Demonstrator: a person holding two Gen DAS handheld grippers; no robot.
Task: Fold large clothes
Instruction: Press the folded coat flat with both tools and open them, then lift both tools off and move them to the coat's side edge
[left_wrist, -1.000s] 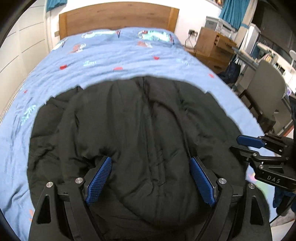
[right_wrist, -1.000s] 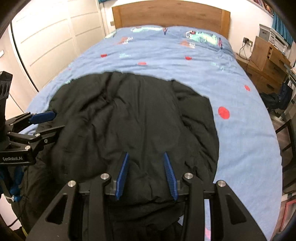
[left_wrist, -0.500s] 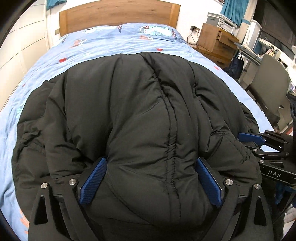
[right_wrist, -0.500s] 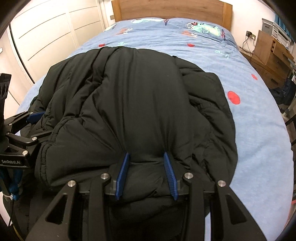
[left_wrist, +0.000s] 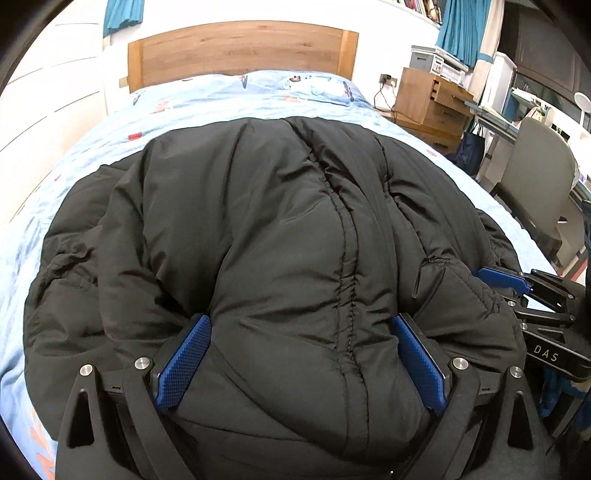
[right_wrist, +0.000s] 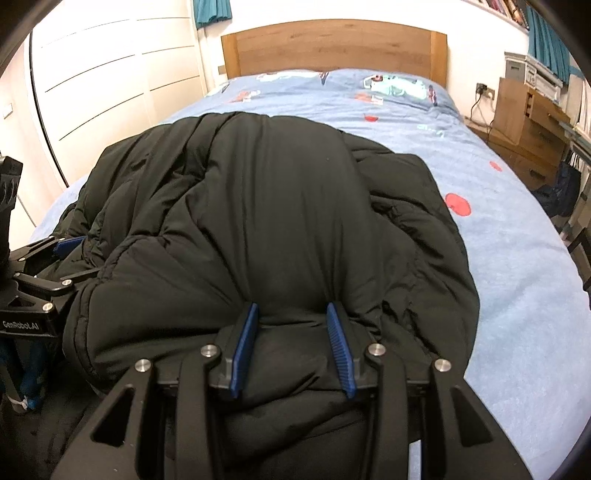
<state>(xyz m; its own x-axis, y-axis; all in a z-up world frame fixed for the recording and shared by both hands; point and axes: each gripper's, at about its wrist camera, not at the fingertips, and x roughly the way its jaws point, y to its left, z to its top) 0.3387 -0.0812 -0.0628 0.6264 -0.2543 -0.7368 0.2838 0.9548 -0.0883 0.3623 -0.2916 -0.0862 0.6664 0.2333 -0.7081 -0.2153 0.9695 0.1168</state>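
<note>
Since half second ago, black puffer jacket (left_wrist: 280, 229) lifted further toward headboard, covering more blue bed (right_wrist: 498, 229). Left tongs (left_wrist: 295, 363) and right tongs (right_wrist: 291, 347) both pinching my near hem; jacket's long axis runs straight ahead.

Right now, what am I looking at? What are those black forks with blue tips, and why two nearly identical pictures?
There is no robot here. A person holds a two-finger clamp in each hand, and each clamp carries its own camera looking along its fingers, so you get two views of one scene. The left gripper and the right gripper each have blue pads with a fold of a black puffer jacket bunched between them, at its near edge. The left one is spread wider. The jacket lies on a bed with a blue patterned cover and a wooden headboard.
</note>
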